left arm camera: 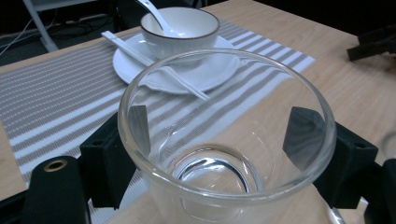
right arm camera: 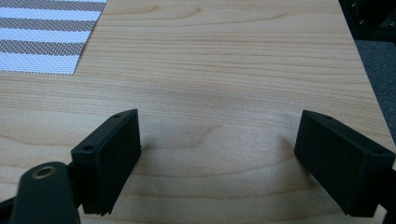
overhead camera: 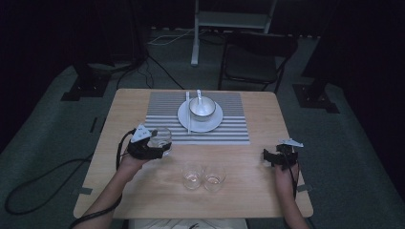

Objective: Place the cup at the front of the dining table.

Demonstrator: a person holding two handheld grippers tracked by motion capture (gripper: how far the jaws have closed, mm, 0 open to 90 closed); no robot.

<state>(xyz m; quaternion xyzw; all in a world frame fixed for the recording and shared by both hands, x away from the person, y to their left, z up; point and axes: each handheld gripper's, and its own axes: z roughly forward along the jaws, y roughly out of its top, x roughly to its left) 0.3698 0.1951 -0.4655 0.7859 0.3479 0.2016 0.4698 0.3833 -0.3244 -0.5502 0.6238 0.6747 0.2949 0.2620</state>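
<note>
The left gripper [overhead camera: 152,145] is clamped around a clear glass [left arm camera: 224,154] at the mat's [overhead camera: 162,102] seven o'clock corner; its base is cut off in the left gripper view. The right gripper [right arm camera: 219,163] gapes over bare table [right arm camera: 233,56] at four o'clock. Two more glasses [overhead camera: 203,176] stand near six o'clock, dim and hard to read.

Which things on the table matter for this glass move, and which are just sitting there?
In the job:
- glass, held between the left tongs
- two glasses near the front edge, likely the same set

Lying about:
- right tongs, open over bare table
- striped mat
- plate, bowl, spoon, chopsticks
</note>
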